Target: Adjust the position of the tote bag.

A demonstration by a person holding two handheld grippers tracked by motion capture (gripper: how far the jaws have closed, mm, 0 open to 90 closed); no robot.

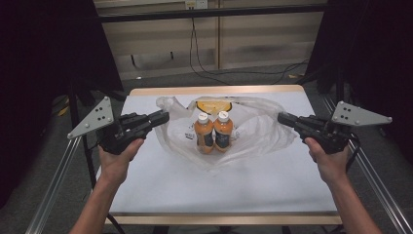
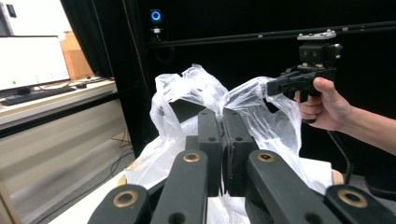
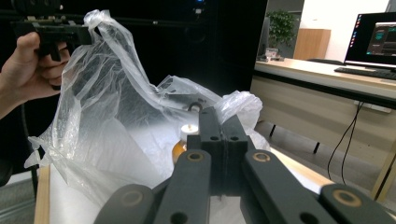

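A clear plastic bag (image 1: pixel 253 131) lies spread on the white table (image 1: pixel 195 185) with two orange bottles (image 1: pixel 214 131) with white caps standing side by side inside it. My left gripper (image 1: pixel 165 116) is shut on the bag's left handle, and my right gripper (image 1: pixel 281 118) is shut on its right handle. In the left gripper view my jaws (image 2: pixel 223 116) are pressed together with the bag (image 2: pixel 196 93) rising behind them, and the right gripper (image 2: pixel 275 85) pinches the film farther off. In the right gripper view my jaws (image 3: pixel 223 119) are together, one bottle (image 3: pixel 186 135) peeks out, and the left gripper (image 3: pixel 86 32) holds the bag's top.
A flat yellow round thing (image 1: pixel 214 105) lies in the bag behind the bottles. Aluminium rails (image 1: pixel 53 195) run along both sides of the table. Black curtains hang left and right, and cables (image 1: pixel 204 68) trail on the floor beyond the far edge.
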